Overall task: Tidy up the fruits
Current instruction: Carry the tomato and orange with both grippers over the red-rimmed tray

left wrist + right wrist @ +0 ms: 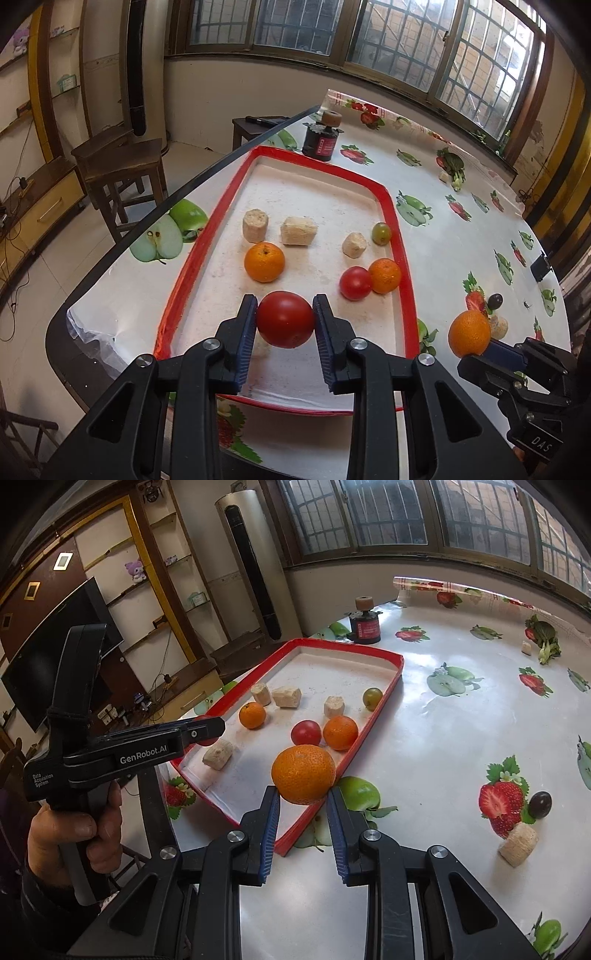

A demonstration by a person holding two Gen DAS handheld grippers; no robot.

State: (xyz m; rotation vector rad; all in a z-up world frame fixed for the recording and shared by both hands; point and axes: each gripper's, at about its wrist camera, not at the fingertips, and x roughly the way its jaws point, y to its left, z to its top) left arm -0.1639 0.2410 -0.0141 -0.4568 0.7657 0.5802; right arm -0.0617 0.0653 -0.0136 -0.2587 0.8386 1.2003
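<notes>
Two claws each hold a fruit over the near end of the red-rimmed tray [393, 229]. The left claw [285, 320] is clamped on a large tomato [285, 324], its blue-padded fingers pressed against both sides, above the tray's near part. The right claw [303, 798] grips a large orange [303, 773] by its lower sides, over the tray's near right rim. Inside the tray lie a smaller tomato [355, 283] touching a small orange [384, 275] by the right rim, another orange [264, 261] toward the left, a green grape [381, 233] near the right rim, and three pale cut chunks in a loose row behind them; the right wrist view shows a fourth chunk [218, 755] near the tray's left rim. On the counter [461, 738], with its fruit-print cover, a dark grape [540, 804] sits just beside another pale chunk [518, 843], well to the right of the tray. A dark jar [365, 626] stands beyond the tray's far end.
</notes>
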